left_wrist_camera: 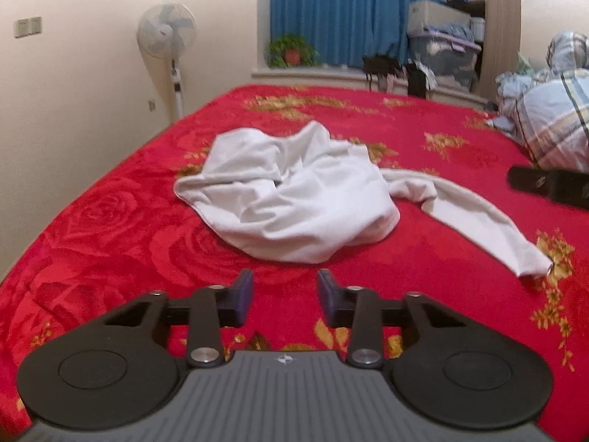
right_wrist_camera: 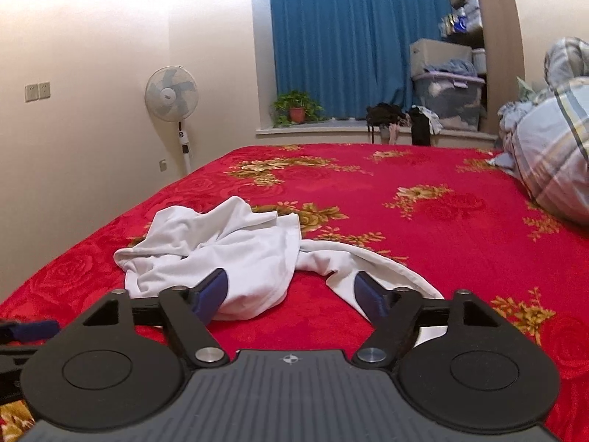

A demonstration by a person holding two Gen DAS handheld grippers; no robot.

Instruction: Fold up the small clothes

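White garment: crumpled, no readable print.
Your left gripper: just short of garment, jaws narrow, empty.
Your right gripper: beside it, jaws wide, empty.

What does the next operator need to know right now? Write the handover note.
Left gripper: open, holding nothing, short of the white garment.
Right gripper: open, holding nothing, fingers low in front of the garment.
Garment: crumpled on the red bedspread, one long sleeve trailing to the right.
Done: nothing folded.
Left: spread it flat, then fold.
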